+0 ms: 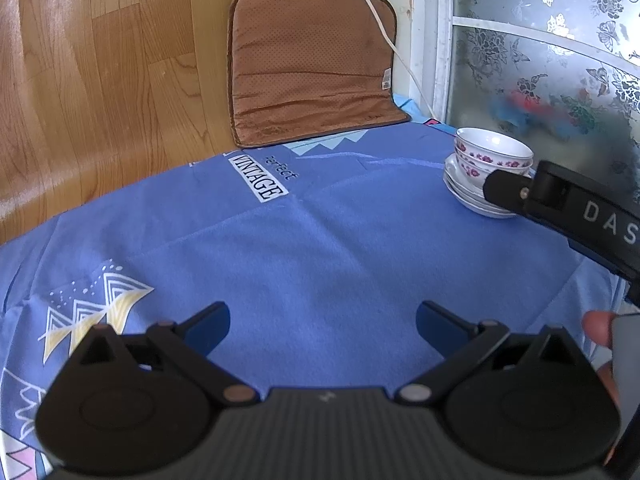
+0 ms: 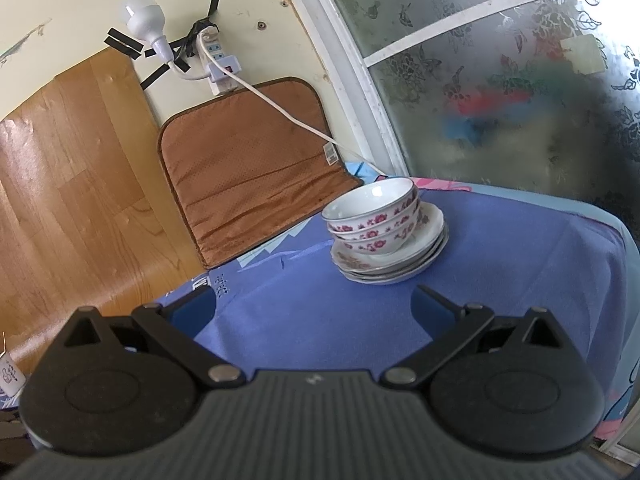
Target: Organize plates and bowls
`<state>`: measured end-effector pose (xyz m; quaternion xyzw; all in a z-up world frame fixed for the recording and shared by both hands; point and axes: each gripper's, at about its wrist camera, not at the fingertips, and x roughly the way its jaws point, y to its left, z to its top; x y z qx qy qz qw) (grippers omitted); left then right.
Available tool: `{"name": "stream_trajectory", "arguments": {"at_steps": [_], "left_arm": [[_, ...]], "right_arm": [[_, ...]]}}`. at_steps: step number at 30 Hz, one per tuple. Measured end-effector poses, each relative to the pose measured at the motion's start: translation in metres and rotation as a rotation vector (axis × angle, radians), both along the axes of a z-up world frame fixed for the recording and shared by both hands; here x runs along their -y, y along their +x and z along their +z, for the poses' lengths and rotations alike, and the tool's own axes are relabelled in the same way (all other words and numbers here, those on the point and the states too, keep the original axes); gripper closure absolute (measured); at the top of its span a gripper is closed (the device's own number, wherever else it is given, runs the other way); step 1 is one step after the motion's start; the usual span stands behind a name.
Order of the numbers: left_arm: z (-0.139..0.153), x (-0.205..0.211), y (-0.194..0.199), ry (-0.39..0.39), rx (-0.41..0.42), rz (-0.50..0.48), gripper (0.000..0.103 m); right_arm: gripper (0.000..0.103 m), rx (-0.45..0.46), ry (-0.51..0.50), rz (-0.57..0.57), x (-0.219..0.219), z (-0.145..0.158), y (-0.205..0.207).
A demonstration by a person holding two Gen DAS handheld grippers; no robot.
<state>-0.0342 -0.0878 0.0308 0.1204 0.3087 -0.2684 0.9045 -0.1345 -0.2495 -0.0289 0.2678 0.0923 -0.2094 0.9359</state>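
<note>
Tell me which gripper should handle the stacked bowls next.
Right, probably. The right gripper is open and faces the bowls stacked on plates directly ahead; the open left gripper faces bare cloth.

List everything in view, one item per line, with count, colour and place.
bowls: three, white with pink flowers, nested on the plates
plates: a stack, count unclear, white, far side of the cloth
cloth: one, blue, printed, covering the table
cushion: one, brown, leaning against the wall
power strip: one, white, taped to the wall
bulb: one, white, beside the strip
glass panel: frosted, floral, right
left gripper: black, blue pads, open, empty
right gripper: black, open, empty, before the stack
</note>
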Motion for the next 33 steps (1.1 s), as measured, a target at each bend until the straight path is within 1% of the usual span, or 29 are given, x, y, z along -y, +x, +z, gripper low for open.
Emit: {"name": "stream_trajectory", "arguments": {"at_steps": [25,31,33], "left_arm": [[-0.0044,0.0003,0.0028,-0.011,-0.041,-0.006,0.000],[-0.0034,-0.0025,0.0041,-0.039,-0.050,-0.011,0.000],[-0.0022,-0.0023,0.0029,-0.041,-0.040,-0.014,0.000]], "right_arm": [[0.000,-0.011,0.008,0.002,0.0010,-0.0027,0.0013],[0.000,-0.010,0.008,0.002,0.0009,-0.0026,0.0012],[0.000,-0.009,0.006,0.002,0.0010,-0.0029,0.0016]]}}
